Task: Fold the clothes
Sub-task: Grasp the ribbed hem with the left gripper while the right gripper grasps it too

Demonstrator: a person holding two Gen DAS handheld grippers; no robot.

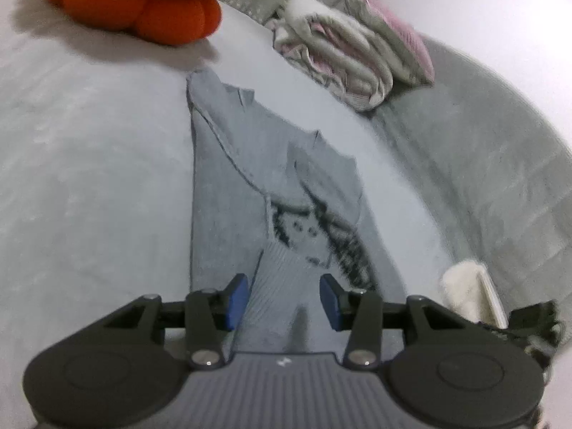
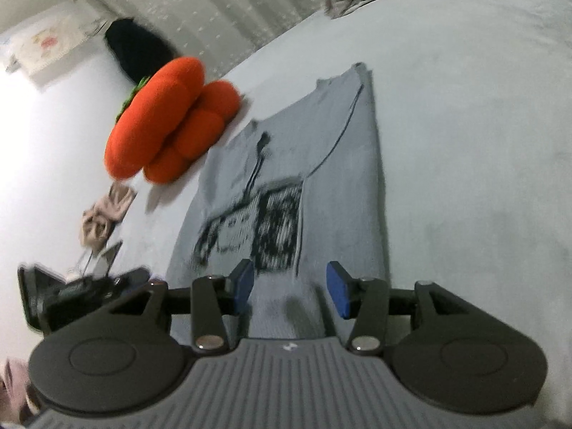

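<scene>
In the left wrist view the left hand-held gripper (image 1: 285, 296) hangs with its blue-padded fingers (image 1: 236, 300) spread wide, grasping nothing; between them lies the ribbed band of a light grey knitted sweater with a black pixel-like pattern (image 1: 250, 186), though whether the pads touch the cloth cannot be told; the sweater lies partly folded on the pale grey bed cover (image 1: 89, 178), a long narrow strip running away from the camera with a sleeve laid across it. To the right, near the gripper body, sits a small cream-white folded cloth (image 1: 468, 296); farther off, at the bed's edge, rests a rolled bundle of pale grey and pink bedding (image 1: 357, 53); at the far left lies a plump orange pumpkin-shaped cushion (image 1: 143, 3).

In the right wrist view the right hand-held gripper (image 2: 290, 287) is likewise released, its blue pads (image 2: 338, 289) apart over the near edge of the sweater (image 2: 321, 164); the same cushion (image 2: 171, 121) lies just beside the sweater's left side, showing a green top; beyond it a black object (image 2: 137, 48) sits by the pale dotted curtain (image 2: 228, 10).
</scene>
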